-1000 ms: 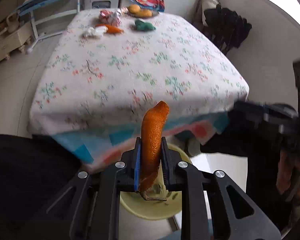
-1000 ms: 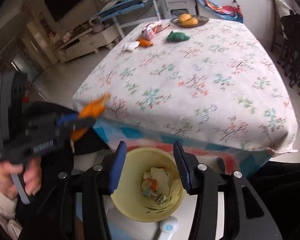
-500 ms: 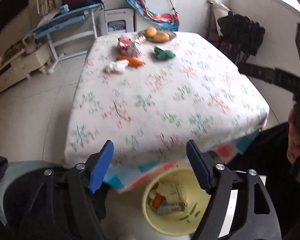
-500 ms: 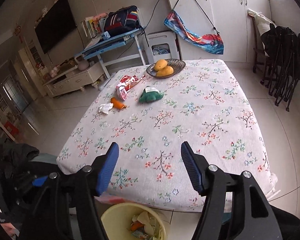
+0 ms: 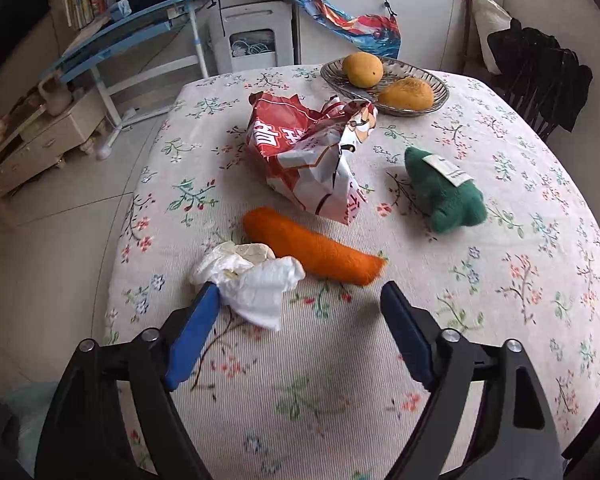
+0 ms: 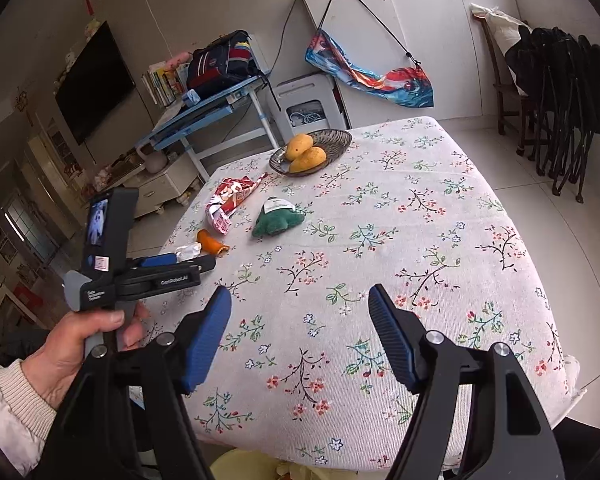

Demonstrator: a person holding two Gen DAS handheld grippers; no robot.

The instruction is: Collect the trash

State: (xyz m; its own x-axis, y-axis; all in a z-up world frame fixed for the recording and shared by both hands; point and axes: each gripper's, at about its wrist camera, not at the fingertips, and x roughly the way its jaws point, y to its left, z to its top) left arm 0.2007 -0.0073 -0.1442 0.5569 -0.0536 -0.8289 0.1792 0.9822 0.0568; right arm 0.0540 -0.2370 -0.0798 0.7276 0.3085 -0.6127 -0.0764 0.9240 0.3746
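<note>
White crumpled tissue (image 5: 252,284) lies at the lower left of the frame, touching the wide-open left gripper (image 5: 296,300). Slide left so both fingers go around it, missing the orange toy (image 5: 312,252). Right gripper (image 6: 300,300) waits, open too.

The bin (image 6: 244,466) under the table (image 6: 380,240) is cut off by the frame's bottom edge, and the left gripper (image 6: 188,264) hides part of the tissue (image 6: 189,251).
</note>
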